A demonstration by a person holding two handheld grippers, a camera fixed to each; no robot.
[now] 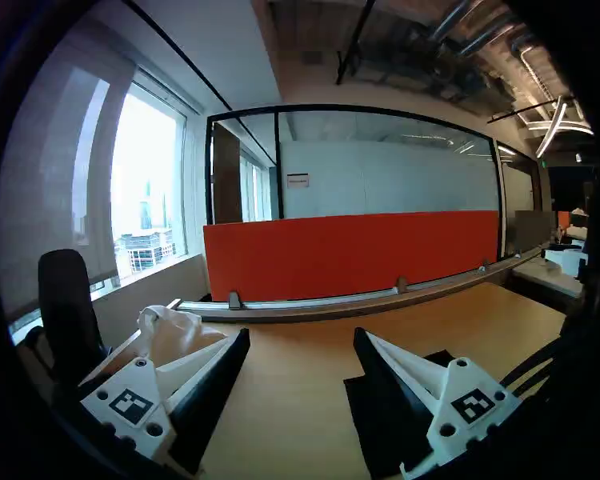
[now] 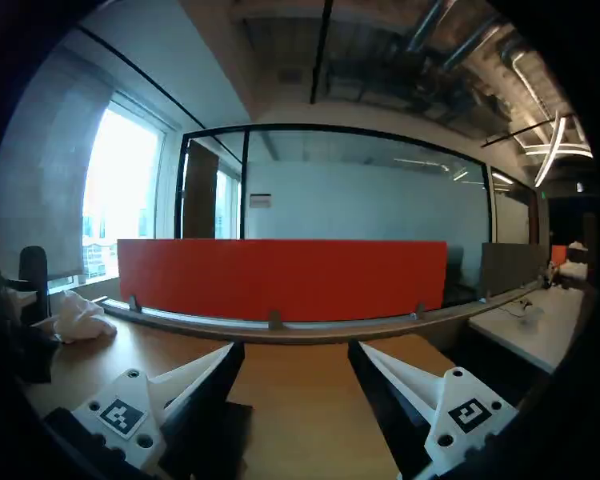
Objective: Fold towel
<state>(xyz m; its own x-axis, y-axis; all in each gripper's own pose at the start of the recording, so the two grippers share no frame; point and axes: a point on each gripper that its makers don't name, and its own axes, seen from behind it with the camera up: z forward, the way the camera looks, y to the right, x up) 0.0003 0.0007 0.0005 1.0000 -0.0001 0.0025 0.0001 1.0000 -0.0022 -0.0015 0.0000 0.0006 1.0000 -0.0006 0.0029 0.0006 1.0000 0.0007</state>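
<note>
A crumpled cream towel [image 1: 170, 334] lies bunched on the wooden desk [image 1: 316, 376] at the left, just past the left finger of my left gripper [image 1: 302, 344]. That gripper is open with bare desk between its white fingers. In the right gripper view the same towel [image 2: 78, 317] sits far off at the left edge of the desk [image 2: 308, 400]. My right gripper [image 2: 295, 352] is open too, held above the desk with nothing between its fingers.
An orange divider panel [image 1: 348, 252] on a grey rail runs along the desk's far edge. A black chair back [image 1: 66, 308] stands at the left by the window. A dark mat [image 1: 388, 404] lies under the left gripper's right finger. Another white desk [image 2: 532, 328] stands at the right.
</note>
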